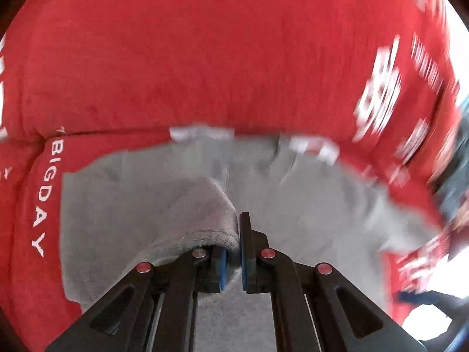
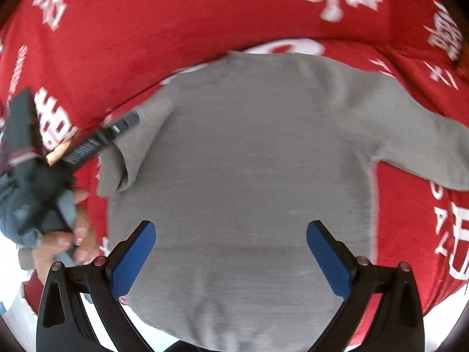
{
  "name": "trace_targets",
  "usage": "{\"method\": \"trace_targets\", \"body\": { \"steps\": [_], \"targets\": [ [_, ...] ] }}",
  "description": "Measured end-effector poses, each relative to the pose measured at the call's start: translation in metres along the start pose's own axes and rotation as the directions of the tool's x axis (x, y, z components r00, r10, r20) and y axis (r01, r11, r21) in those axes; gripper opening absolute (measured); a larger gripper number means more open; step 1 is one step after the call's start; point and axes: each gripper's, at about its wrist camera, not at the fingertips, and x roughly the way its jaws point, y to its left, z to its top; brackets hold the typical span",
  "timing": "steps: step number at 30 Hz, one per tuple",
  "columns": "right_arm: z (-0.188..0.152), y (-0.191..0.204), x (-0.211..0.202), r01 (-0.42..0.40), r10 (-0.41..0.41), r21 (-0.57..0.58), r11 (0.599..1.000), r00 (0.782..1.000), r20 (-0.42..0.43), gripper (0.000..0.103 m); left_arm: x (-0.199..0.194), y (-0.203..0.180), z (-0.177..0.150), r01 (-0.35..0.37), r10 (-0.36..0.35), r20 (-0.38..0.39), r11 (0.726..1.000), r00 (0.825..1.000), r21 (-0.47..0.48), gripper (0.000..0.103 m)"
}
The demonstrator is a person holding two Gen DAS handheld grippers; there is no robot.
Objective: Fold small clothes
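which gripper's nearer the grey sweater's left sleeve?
Left. The left gripper is shut on that sleeve; the right gripper hovers open above the grey sweater body.

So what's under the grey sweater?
The grey sweater lies on a red cloth with white lettering, which shows all around it. Whatever is beneath that cloth is covered.

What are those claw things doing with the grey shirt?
A person is folding a small grey sweater on a red cloth with white writing, using a gripper in each hand. The left gripper is shut on a bit of the sweater's edge. The right gripper is open above the sweater's body, holding nothing. One sleeve lies stretched out to the side, so the folding is not done.
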Motion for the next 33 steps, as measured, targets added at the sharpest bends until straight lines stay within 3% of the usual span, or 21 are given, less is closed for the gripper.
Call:
{"method": "trace_targets", "body": {
  "steps": [2,4,6,7,11,15,18,21,26,29,30,31,32,33],
  "targets": [
    [0.001,-0.017,0.001,0.016,-0.016,0.02,1.0,1.0,-0.009,0.103,0.015,-0.009,-0.014,-0.039,0.04,-0.047,0.999,0.998,0.037,0.007],
    [0.002,-0.025,0.001,0.024,-0.024,0.028,0.999,1.0,-0.013,0.103,0.017,-0.01,-0.022,-0.06,0.063,-0.073,0.997,0.995,0.041,0.023],
    [0.005,-0.03,0.001,0.038,-0.038,0.019,0.999,0.999,-0.014,0.103,0.005,-0.009,-0.028,-0.081,0.083,-0.061,0.996,0.995,0.037,0.081],
    [0.007,-0.031,0.001,0.041,-0.041,0.014,0.999,0.999,-0.013,0.103,-0.006,-0.009,-0.03,-0.102,0.104,-0.037,0.993,0.994,0.056,0.085],
    [0.018,-0.016,0.0,0.055,-0.054,-0.048,0.997,0.998,0.008,0.103,-0.04,-0.003,-0.041,-0.131,0.134,-0.025,0.987,0.991,0.096,0.085],
    [0.03,0.025,0.002,0.065,-0.059,-0.192,0.979,0.998,0.037,0.103,-0.072,0.038,-0.051,-0.172,0.172,-0.037,0.985,0.984,0.019,0.085],
    [0.039,0.07,0.013,0.066,-0.051,-0.352,0.933,0.997,0.052,0.103,-0.082,0.075,-0.061,-0.219,0.216,-0.063,0.975,0.974,-0.038,0.085],
    [0.037,0.123,0.036,0.087,-0.063,-0.553,0.828,0.996,0.061,0.103,-0.08,0.11,-0.073,-0.269,0.259,-0.112,0.959,0.959,-0.084,0.085],
    [0.008,0.191,0.095,0.167,-0.155,-0.822,0.545,0.983,0.097,0.101,-0.067,0.142,-0.09,-0.296,0.28,-0.16,0.951,0.947,-0.091,0.085],
    [-0.006,0.204,0.125,0.251,-0.238,-0.87,0.424,0.958,0.16,0.087,-0.056,0.144,-0.092,-0.298,0.283,-0.164,0.951,0.945,-0.076,0.085],
    [-0.004,0.204,0.134,0.266,-0.264,-0.872,0.41,0.95,0.166,0.065,-0.049,0.144,-0.089,-0.3,0.285,-0.166,0.951,0.944,-0.078,0.085],
    [0.001,0.202,0.141,0.251,-0.275,-0.867,0.43,0.951,0.138,0.047,-0.045,0.145,-0.088,-0.303,0.286,-0.166,0.949,0.944,-0.086,0.085],
    [0.008,0.199,0.141,0.202,-0.249,-0.851,0.486,0.965,0.087,0.028,-0.042,0.146,-0.086,-0.303,0.285,-0.164,0.948,0.944,-0.097,0.085],
    [0.018,0.195,0.134,0.171,-0.212,-0.812,0.559,0.976,0.059,0.022,-0.038,0.147,-0.085,-0.306,0.287,-0.164,0.946,0.944,-0.107,0.085]
  ]
}}
